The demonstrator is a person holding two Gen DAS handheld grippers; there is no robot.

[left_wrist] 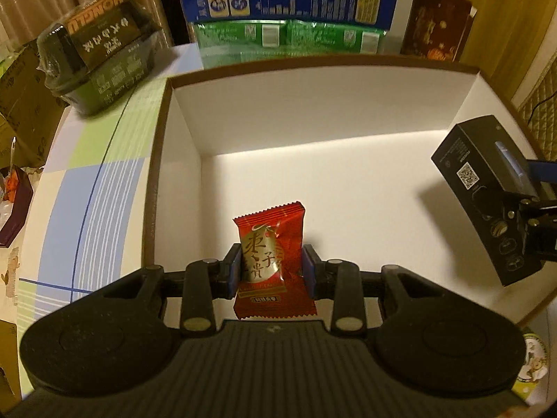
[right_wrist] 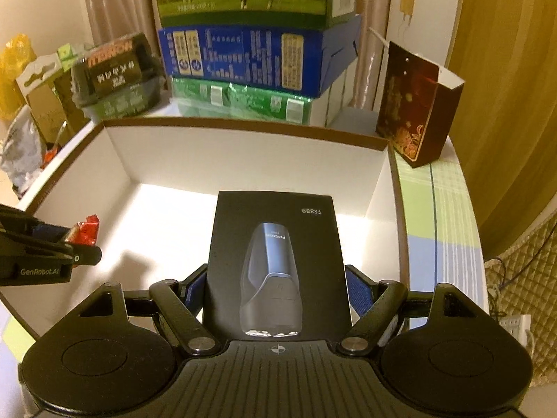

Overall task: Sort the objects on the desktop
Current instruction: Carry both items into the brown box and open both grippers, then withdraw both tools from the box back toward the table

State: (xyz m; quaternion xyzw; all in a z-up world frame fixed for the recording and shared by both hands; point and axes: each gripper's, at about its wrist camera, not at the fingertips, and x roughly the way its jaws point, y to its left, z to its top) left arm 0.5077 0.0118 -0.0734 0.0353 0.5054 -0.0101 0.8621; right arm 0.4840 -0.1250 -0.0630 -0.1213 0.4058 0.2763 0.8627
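Note:
My left gripper is shut on a red candy packet with gold lettering, held over the white inside of an open box with a brown rim. My right gripper is shut on a black shaver box marked FS889, also over the open box. In the left wrist view the shaver box hangs at the right. The right wrist view shows the left gripper with the red packet at the left edge.
Behind the open box stands a stack of cartons, blue over green. A dark wrapped package lies at the back left. A dark red paper bag stands at the back right. The tablecloth is checked.

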